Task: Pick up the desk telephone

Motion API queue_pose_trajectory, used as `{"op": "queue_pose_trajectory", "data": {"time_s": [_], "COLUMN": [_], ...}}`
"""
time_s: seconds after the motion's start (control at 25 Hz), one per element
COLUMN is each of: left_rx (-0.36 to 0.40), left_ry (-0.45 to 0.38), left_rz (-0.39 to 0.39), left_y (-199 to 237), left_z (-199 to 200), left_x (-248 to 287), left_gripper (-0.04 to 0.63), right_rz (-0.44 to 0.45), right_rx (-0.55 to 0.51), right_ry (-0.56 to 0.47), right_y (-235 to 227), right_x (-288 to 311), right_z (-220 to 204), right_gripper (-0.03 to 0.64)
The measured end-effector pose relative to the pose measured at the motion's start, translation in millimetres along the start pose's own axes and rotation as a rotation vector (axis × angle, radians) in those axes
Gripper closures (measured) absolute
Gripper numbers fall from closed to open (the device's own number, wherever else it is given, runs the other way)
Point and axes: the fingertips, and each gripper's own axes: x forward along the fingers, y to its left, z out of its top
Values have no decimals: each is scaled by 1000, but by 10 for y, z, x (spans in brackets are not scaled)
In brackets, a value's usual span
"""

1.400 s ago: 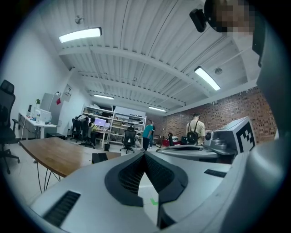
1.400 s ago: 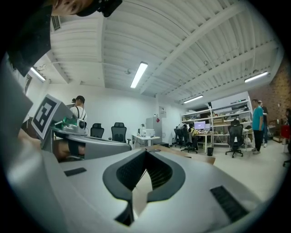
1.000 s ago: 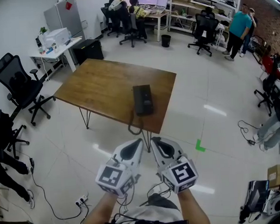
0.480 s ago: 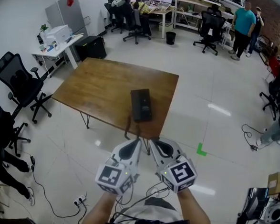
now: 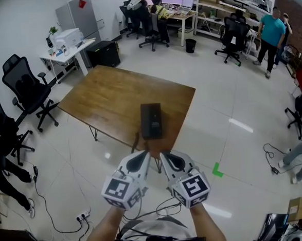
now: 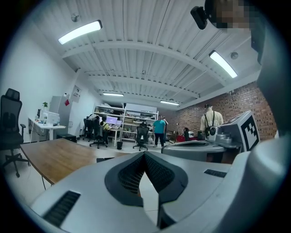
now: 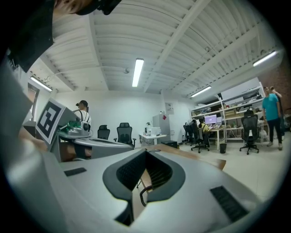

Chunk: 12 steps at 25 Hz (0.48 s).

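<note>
1. Sitting at near edge of brown wooden table (image 5: 108,97): black desk telephone (image 5: 151,121).
2. Hovering short of that edge over open pale tiled floor (image 5: 222,138): left gripper (image 5: 143,155), right gripper (image 5: 165,155), jaws pressed together, gripping nothing.

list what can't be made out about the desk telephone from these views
- Head view: the desk telephone on the table is too small and dark to tell handset from base.
- Head view: the lower end of its coiled cord is covered by the left gripper.
- Right gripper view: the right gripper blocks the telephone with its own shut jaws; only a bit of cord shows.
</note>
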Motion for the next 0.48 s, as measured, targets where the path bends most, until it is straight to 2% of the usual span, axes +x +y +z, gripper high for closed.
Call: {"op": "queue_pose_trajectory", "data": {"time_s": [0.48], "left_rx": [22], "left_ry": [8], "left_rz": [41], "left_y": [54], "left_z": [-17], "left_x": [184], "left_gripper": [591], "right_rz": [26], "right_rx": [-1], "right_ry": [-18], "right_y": [-203], "right_x": [103], "right_z": [42], "right_gripper": [617]}}
